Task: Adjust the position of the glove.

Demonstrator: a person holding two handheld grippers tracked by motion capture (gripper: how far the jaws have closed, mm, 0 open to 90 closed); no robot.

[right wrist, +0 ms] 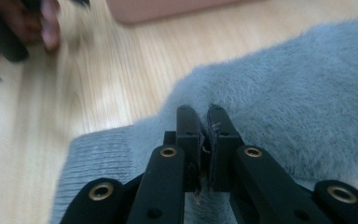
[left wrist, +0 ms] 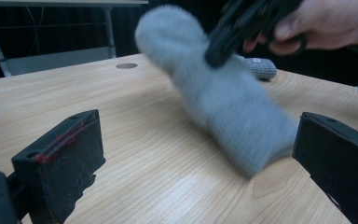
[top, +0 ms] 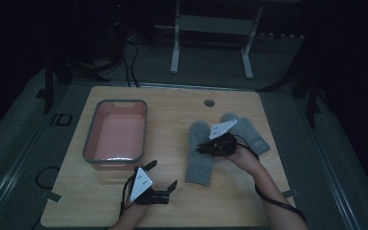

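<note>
1. The floor mat left of the table bears dark marks that read roughly as "ID"; the dim light leaves the reading unsure.
2. The second grey mitten carries a small pale tag on its cuff, too small to read.

We hold 2 black grippers. Our left gripper carries a pale grey three-cornered plate with small dark dots, and its 2 blocky jaws show red scuffs along their edges. Our right gripper has slim black jaws on linked bars with 4 brass-ringed pivots. A black cable trails along our bare right forearm.
</note>
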